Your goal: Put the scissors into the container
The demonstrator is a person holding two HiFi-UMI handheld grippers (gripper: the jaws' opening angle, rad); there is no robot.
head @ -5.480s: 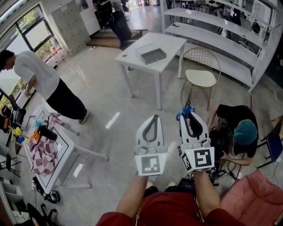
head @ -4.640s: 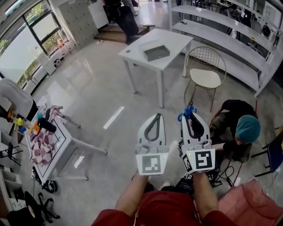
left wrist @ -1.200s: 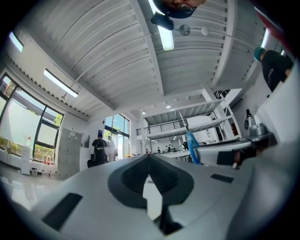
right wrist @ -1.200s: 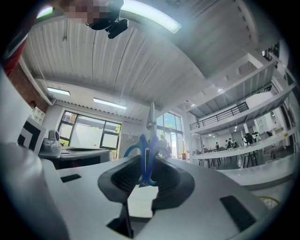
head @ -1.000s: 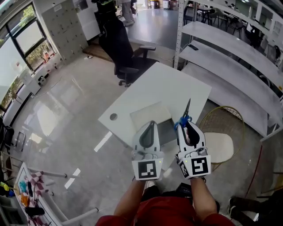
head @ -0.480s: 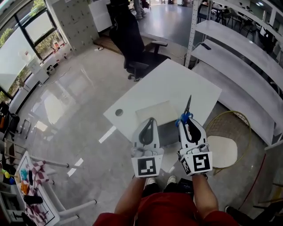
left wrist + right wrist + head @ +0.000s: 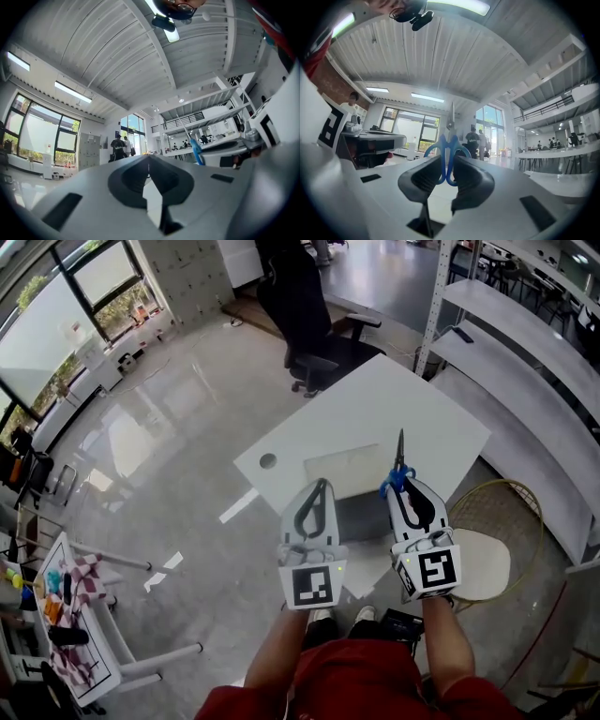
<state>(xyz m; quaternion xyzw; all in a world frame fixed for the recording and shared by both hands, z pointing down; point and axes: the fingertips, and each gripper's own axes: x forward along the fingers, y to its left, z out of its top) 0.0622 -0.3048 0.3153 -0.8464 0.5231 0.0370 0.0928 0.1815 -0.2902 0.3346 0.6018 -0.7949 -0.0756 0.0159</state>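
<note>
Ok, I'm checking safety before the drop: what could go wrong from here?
The right tongs pinch the scissors only by the blue handle loops, so they might swivel or slip. The blades stick out far ahead and could catch the container rim or the table on the way down.

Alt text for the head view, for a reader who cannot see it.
The right gripper holds blue-handled scissors, blades pointing forward, over a white table with a container. The left gripper, shut and empty, is alongside.
</note>
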